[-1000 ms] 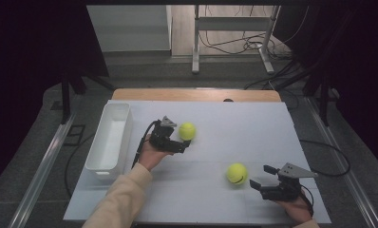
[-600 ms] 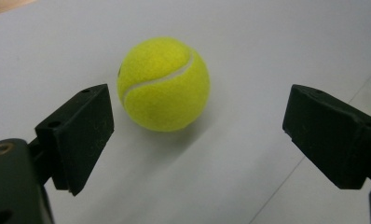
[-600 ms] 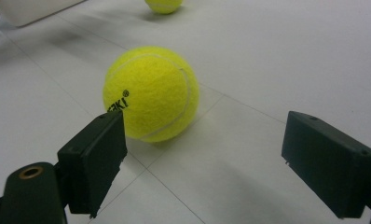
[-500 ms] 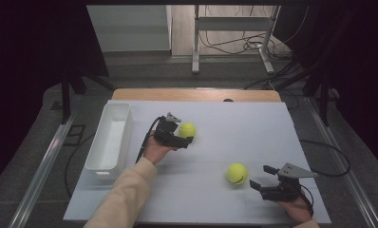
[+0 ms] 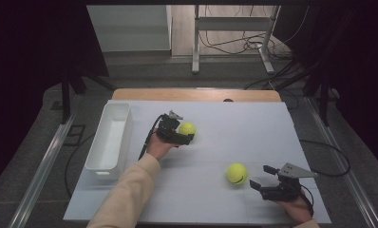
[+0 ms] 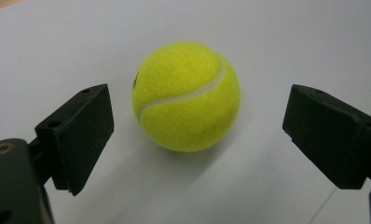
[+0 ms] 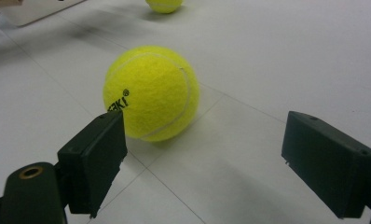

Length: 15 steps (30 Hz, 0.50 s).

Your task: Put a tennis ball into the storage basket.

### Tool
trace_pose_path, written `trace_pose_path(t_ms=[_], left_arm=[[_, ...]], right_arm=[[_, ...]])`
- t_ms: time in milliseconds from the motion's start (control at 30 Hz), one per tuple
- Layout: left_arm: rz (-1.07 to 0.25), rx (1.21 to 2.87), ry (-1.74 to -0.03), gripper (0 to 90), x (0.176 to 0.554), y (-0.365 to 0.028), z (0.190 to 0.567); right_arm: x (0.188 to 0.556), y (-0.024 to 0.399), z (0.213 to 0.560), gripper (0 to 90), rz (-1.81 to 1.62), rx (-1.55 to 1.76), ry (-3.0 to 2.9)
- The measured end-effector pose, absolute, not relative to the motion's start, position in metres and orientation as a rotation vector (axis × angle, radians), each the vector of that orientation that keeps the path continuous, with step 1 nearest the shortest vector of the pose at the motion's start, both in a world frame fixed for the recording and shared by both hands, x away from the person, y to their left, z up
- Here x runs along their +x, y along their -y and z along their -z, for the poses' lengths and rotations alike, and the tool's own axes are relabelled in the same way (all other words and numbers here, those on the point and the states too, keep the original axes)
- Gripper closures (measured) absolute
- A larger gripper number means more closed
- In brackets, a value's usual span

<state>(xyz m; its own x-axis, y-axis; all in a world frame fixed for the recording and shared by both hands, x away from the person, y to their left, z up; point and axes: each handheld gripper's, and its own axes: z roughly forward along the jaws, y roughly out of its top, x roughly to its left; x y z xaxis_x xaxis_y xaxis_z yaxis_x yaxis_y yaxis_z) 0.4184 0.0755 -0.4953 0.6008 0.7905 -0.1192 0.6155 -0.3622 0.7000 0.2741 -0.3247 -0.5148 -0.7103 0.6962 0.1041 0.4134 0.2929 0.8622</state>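
Observation:
Two yellow tennis balls lie on the white table. The far ball (image 5: 187, 128) (image 6: 186, 95) sits between the jaws of my left gripper (image 5: 185, 131) (image 6: 197, 126), which is open, with a gap on each side of the ball. The near ball (image 5: 237, 173) (image 7: 151, 93) rests just ahead of my right gripper (image 5: 259, 176) (image 7: 202, 140), closer to its left jaw. That gripper is open too and touches nothing. The far ball (image 7: 164, 4) also shows at the top of the right gripper view.
A long white bin (image 5: 98, 166) stands at the table's left side, left of my left hand. The white tabletop (image 5: 253, 128) ends in a wooden strip (image 5: 196, 95) at the back. Beyond it are a metal stand and cables on the floor.
My left gripper has edged forward towards the far ball, so the ball now sits between its open jaws. The right gripper and the near ball have stayed put.

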Motion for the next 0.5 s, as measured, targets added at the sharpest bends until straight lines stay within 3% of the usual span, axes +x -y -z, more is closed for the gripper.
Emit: trace_pose_path(t_ms=[500], left_arm=[[-0.302, 2.107, -1.132, 9.4, 0.430, -0.071, 0.502]], right_arm=[[0.275, 0.324, 0.516, 14.1, -1.374, 1.009, -2.280]])
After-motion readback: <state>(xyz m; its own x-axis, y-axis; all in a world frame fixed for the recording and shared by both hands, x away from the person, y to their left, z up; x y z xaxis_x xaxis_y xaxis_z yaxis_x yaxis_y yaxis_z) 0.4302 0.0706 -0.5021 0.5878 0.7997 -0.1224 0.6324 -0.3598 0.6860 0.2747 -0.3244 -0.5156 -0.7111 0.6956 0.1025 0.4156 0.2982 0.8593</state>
